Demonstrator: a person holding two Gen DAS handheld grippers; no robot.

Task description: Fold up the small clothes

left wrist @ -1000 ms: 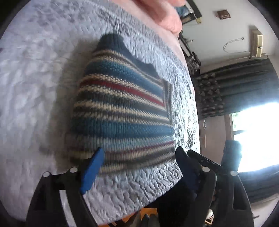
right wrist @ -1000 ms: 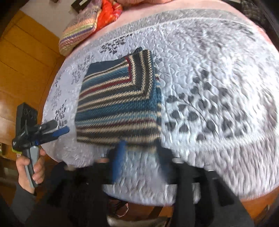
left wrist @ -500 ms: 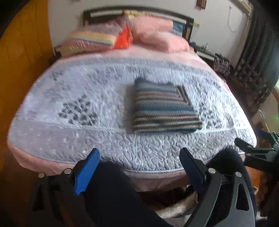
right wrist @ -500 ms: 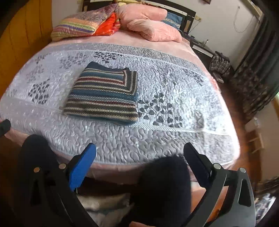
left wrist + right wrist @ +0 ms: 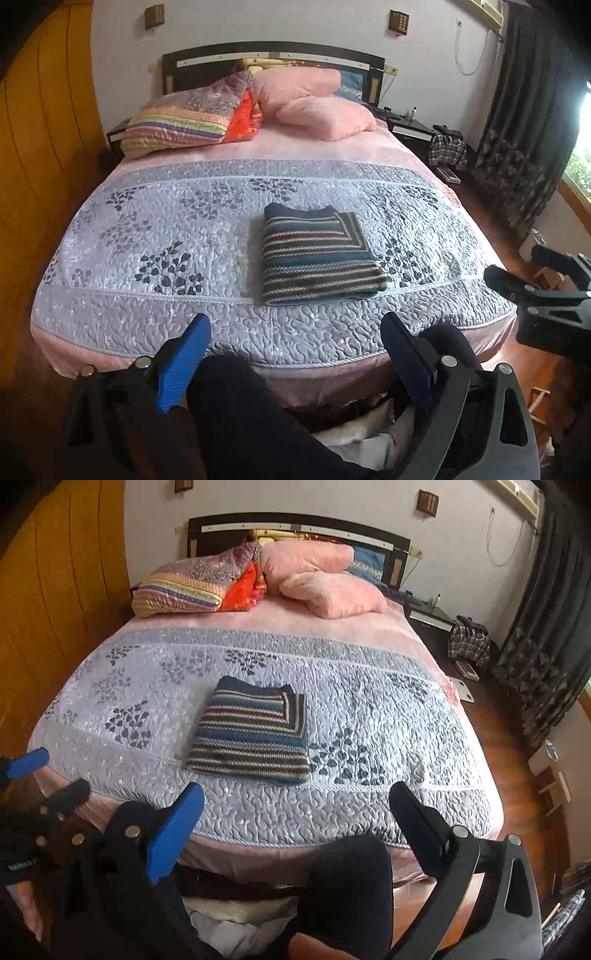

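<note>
From the left wrist view, the left claw hangs released, its blue pads spread wide and holding nothing, well back from the foot of the bed and above the person's dark-clad knees. The striped knit sweater lies as a compact folded rectangle on the grey quilt, toward the near edge and slightly right of centre. At the far right of this view the right claw shows partly, apart from the bed. The fold looks done, so the risk I see is mostly in any further touch: a knit this thick springs open if a pad drags its top layer, and the near folded edge looks a little bulged.

From the right wrist view, the right claw is likewise released and empty, near the foot of the bed, with the sweater left of centre on the quilt. The left claw peeks in at the left edge. A far-right strip of the sweater shows its stripes turned at an angle; I judge that this tucked part could slip out if the bundle were lifted by one corner only. The quilt's slick sheen might let the bundle slide toward the near edge when nudged.
</note>
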